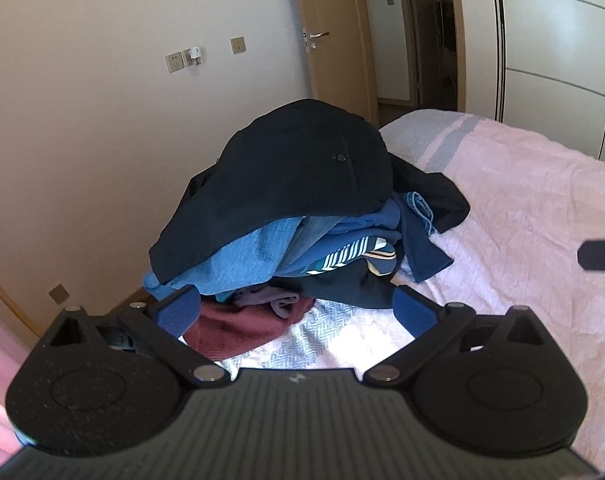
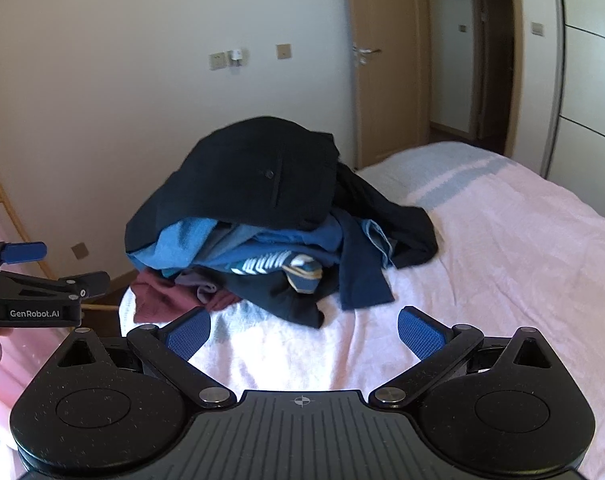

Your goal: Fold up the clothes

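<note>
Two grippers hang over a bed point(image 2: 502, 248) covered with a pale pink sheet, which fills the right and lower part of both views. Behind it stand a cream wall point(image 1: 102, 80) with sockets and a wooden door point(image 2: 382, 80) with a metal handle.

On the bed's near left part sits a pile of clothes point(image 1: 302, 216), unfolded and heaped. A black garment point(image 2: 254, 176) with a button lies on top, draped over the heap. Under it come a light blue top point(image 1: 242, 256), a darker blue piece point(image 2: 358, 264) trailing down to the right, and a striped navy item point(image 1: 354, 256). A maroon garment point(image 1: 242, 328) pokes out at the bottom left, touching the sheet.

The left gripper point(image 1: 298, 312) faces the pile from just in front of it, its jaws wide apart and empty, its blue pads point(image 1: 178, 312) near the maroon cloth. The right gripper point(image 2: 302, 332) hovers over bare sheet near the pile, jaws likewise spread, holding nothing.
</note>
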Available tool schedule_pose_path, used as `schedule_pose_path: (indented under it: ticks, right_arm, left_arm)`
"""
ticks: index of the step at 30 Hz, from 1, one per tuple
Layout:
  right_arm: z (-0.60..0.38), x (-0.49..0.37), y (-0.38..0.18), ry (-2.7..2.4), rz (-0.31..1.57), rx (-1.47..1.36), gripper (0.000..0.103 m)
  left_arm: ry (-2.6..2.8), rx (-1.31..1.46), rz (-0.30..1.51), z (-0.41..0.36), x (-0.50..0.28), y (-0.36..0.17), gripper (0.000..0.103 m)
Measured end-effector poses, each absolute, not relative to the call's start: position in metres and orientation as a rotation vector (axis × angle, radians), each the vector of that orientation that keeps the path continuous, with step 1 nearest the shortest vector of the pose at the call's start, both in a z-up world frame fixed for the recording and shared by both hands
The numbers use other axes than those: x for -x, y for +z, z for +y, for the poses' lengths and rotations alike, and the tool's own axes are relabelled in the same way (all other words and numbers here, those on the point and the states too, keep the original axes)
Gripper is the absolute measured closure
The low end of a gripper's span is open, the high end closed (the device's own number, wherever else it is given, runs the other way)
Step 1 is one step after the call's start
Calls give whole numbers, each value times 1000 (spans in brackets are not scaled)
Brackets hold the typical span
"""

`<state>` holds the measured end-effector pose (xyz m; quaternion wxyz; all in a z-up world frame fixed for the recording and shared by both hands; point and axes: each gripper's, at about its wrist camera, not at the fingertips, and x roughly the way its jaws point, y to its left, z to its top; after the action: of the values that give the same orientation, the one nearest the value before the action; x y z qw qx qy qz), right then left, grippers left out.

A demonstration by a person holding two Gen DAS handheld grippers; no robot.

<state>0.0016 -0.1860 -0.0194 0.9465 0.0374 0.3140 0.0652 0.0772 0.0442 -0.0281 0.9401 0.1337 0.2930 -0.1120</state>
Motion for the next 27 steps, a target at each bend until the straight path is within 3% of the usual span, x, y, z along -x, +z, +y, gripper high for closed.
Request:
schedule_pose_path:
  ticks: [7, 16, 27]
  right_arm:
    - [-201, -50, -16, 238, 598, -6, 1]
    - [-208, -139, -19, 298, 572, 93, 1]
    - [-211, -325, -63, 264, 705, 26, 1]
  left_arm:
    - [-210, -330, 576, 57, -119, -17, 2]
    - [-324, -434, 558, 65, -237, -25, 2]
    - [-669, -612, 425, 40, -400, -55, 9]
